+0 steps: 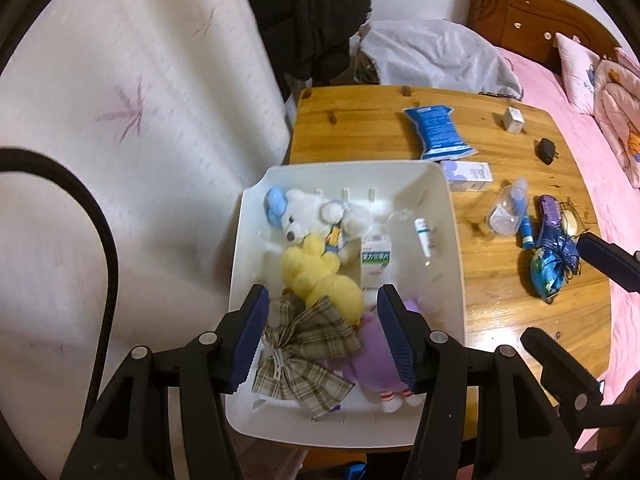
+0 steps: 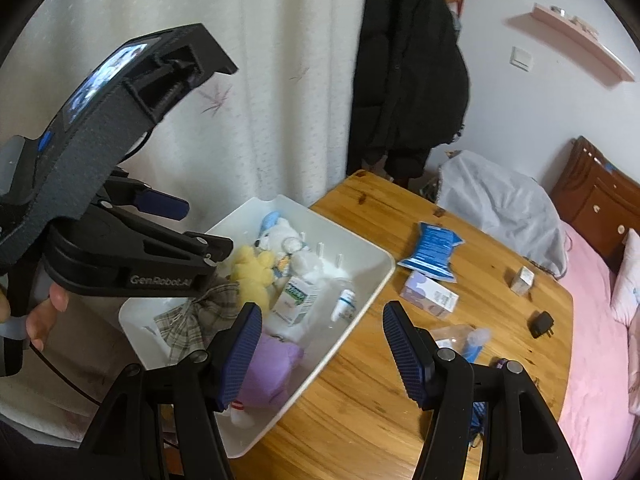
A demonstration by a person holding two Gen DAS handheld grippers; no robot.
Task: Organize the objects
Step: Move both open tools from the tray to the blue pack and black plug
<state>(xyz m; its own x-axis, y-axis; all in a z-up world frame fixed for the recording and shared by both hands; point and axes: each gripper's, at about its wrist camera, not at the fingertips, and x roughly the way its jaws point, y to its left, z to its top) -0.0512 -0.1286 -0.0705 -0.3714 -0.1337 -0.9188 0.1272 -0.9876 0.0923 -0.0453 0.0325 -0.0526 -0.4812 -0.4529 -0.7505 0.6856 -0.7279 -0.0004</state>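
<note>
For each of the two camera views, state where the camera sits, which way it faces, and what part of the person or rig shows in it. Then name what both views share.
Left wrist: sits behind the open left tongs, looking down into the white bin; the right tongs' tip shows at the right edge.
Right wrist: sits behind the open right tongs, facing across the wooden table; the left tongs and a hand show.
Shared: bin, yellow plush, blue pouch.
</note>
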